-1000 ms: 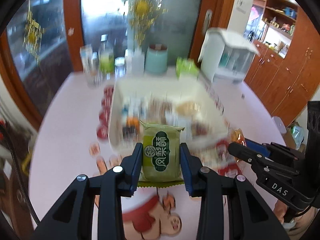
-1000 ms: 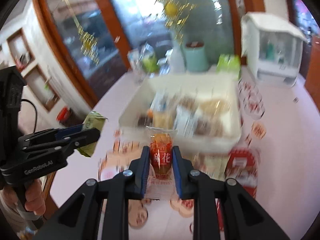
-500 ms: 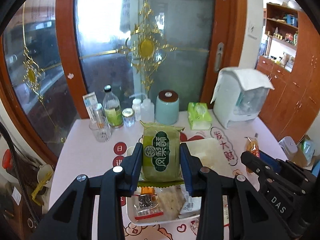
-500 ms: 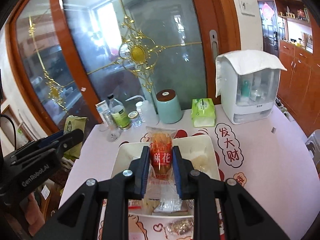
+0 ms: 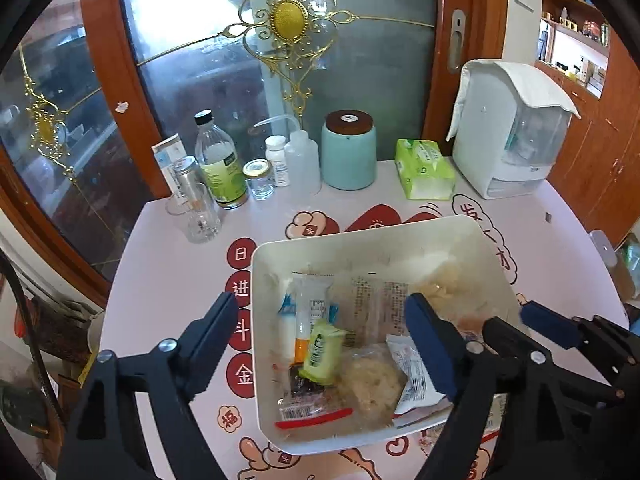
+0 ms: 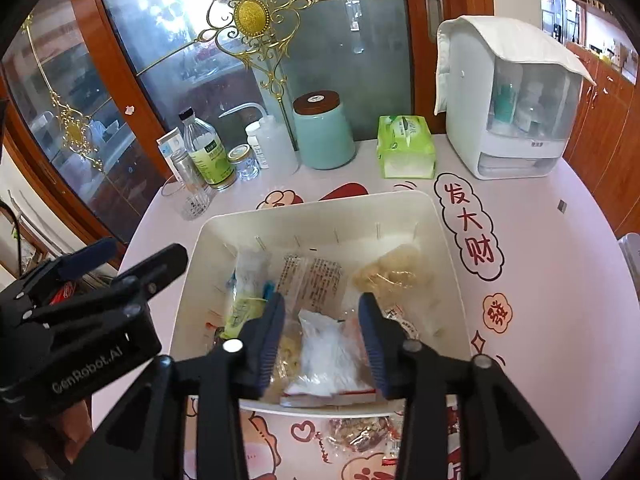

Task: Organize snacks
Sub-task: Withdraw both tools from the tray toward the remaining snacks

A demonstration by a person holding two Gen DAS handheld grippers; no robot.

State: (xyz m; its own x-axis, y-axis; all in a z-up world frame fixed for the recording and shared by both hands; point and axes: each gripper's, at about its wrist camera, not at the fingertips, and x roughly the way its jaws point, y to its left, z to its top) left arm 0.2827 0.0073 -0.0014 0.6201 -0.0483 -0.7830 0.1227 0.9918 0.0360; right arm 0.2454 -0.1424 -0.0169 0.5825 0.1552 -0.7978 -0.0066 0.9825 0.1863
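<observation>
The round desk, covered in a pale pink cloth printed with red cartoon figures and characters, carries a white rectangular plastic bin at its middle. At about 1 o'clock from the bin stands a white plastic storage cabinet with a clear front; at 12 o'clock, a mint-green ceramic jar with a brown lid, with a green tissue pack just beside it; at 11 o'clock, a cluster of clear bottles and glasses.

The black left gripper hangs over the bin with its jaws spread wide, having just been opening; nothing is between them. Below it, at the bin's 7 o'clock part, lies the small green snack packet, released among clear-wrapped snacks.

The black right gripper, at the bin's 6 o'clock edge, has also just been opening; its blue pads stand apart, clear of the white-and-clear snack bag lying in the bin beneath. A further wrapped snack lies on the desk just outside the bin's near wall.
</observation>
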